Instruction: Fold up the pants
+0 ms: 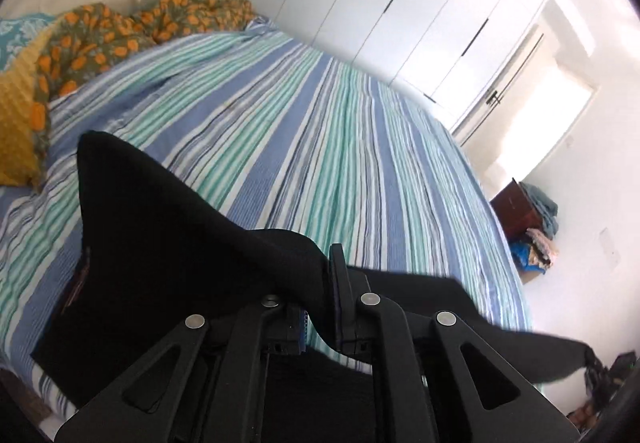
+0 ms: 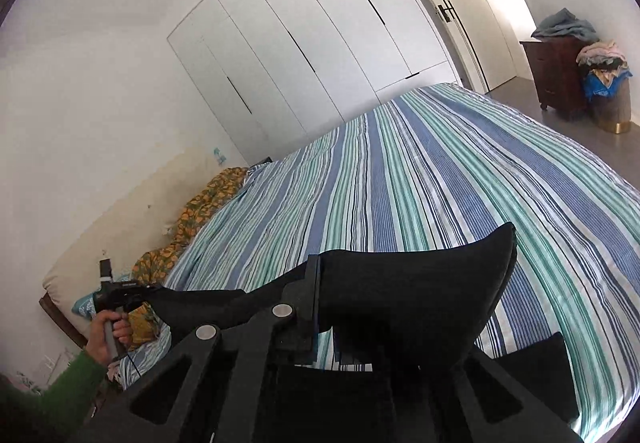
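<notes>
Both tongs are closed on the pants (image 1: 160, 243): the left gripper (image 1: 320, 295) pinches one part of the black cloth edge, and the right gripper (image 2: 316, 307) pinches another part of the same edge, so the cloth hangs stretched between them, above the near side of the striped bed (image 1: 340, 123). Part of the cloth seems already to lie on the bed, but how much I cannot tell. To do this step well, I think both hands should keep the same height and the same pull, so the edge stays straight. Then carry the edge forward over the bed and lower it slowly, flat and without wrinkles, before the jaws let go
</notes>
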Available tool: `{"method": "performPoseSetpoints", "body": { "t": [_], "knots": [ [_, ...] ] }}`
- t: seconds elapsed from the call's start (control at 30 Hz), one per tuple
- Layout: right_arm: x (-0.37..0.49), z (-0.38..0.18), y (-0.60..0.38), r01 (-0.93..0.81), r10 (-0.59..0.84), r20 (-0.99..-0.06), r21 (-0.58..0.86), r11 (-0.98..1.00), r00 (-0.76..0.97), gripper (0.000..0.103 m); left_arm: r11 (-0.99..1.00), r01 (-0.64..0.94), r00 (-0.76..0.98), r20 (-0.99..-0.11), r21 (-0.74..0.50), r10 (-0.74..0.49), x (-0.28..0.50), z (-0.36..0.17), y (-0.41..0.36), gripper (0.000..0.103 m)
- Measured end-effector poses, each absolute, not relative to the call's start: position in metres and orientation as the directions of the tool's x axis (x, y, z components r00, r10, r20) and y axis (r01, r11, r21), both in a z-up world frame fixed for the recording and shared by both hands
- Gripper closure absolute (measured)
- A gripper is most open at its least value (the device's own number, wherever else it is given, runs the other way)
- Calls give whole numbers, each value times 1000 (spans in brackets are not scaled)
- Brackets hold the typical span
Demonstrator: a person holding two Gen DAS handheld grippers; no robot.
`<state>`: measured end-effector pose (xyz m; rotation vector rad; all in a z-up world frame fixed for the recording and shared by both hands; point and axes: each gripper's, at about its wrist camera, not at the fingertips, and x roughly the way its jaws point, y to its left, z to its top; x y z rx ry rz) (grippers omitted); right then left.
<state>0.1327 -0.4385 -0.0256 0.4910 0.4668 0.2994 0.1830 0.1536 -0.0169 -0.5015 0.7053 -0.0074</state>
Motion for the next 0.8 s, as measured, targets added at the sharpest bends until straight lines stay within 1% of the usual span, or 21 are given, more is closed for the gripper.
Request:
{"method": "performPoseSetpoints", "body": {
  "t": [0.03, 0.1, 0.13, 0.17, 0.2, 0.27, 0.3, 0.33, 0.37, 0.47, 0.53, 0.57, 0.6, 0.67, 0.7, 0.77, 0.8],
  "knots": [
    [138, -29, -445, -157, 395, -366, 535, 830, 843, 98, 880, -166, 760, -626, -445, -173, 163, -29, 146, 93],
    [143, -51, -455, -103, 400, -441, 559, 823, 804, 98, 881, -207, 694, -699, -426, -175, 130, -80, 128, 93],
    [142, -71, -458, -50, 385, -499, 559, 827, 777, 98, 890, -223, 638, -750, -398, -175, 123, -117, 109, 94],
    [139, -95, -462, 11, 365, -570, 549, 836, 737, 98, 898, -239, 558, -809, -369, -184, 115, -154, 97, 94],
    [137, -120, -466, 79, 336, -648, 524, 848, 684, 98, 899, -258, 491, -849, -354, -193, 114, -184, 91, 94],
    [132, -173, -474, 200, 267, -780, 445, 873, 567, 98, 870, -304, 430, -870, -389, -239, 108, -222, 92, 97],
    [129, -195, -477, 244, 227, -834, 389, 888, 503, 98, 859, -318, 441, -865, -400, -239, 104, -226, 90, 97],
    [126, -213, -481, 278, 209, -866, 361, 890, 454, 98, 858, -319, 454, -860, -402, -234, 103, -223, 89, 96],
    [123, -223, -487, 309, 240, -870, 391, 867, 430, 98, 865, -308, 456, -859, -396, -231, 104, -219, 86, 96],
    [116, -213, -500, 323, 260, -835, 448, 834, 485, 97, 882, -277, 465, -856, -382, -225, 107, -205, 77, 96],
    [114, -215, -504, 325, 292, -820, 484, 812, 491, 93, 883, -279, 461, -859, -378, -223, 109, -206, 77, 96],
    [112, -217, -507, 334, 314, -814, 507, 794, 489, 82, 881, -283, 460, -860, -379, -222, 109, -207, 76, 96],
    [110, -220, -511, 342, 334, -804, 531, 775, 492, 64, 880, -286, 458, -861, -379, -221, 109, -209, 75, 96],
    [105, -216, -520, 349, 341, -768, 575, 740, 542, 47, 879, -288, 455, -862, -379, -223, 107, -217, 70, 96],
    [98, -214, -526, 357, 336, -747, 598, 718, 574, 45, 878, -288, 457, -861, -382, -225, 107, -218, 69, 96],
    [87, -213, -543, 388, 342, -708, 653, 650, 618, 45, 878, -287, 457, -860, -384, -227, 110, -219, 67, 96],
    [87, -218, -550, 408, 355, -700, 673, 617, 619, 53, 879, -285, 456, -861, -383, -227, 110, -219, 69, 96]
  ]
}}
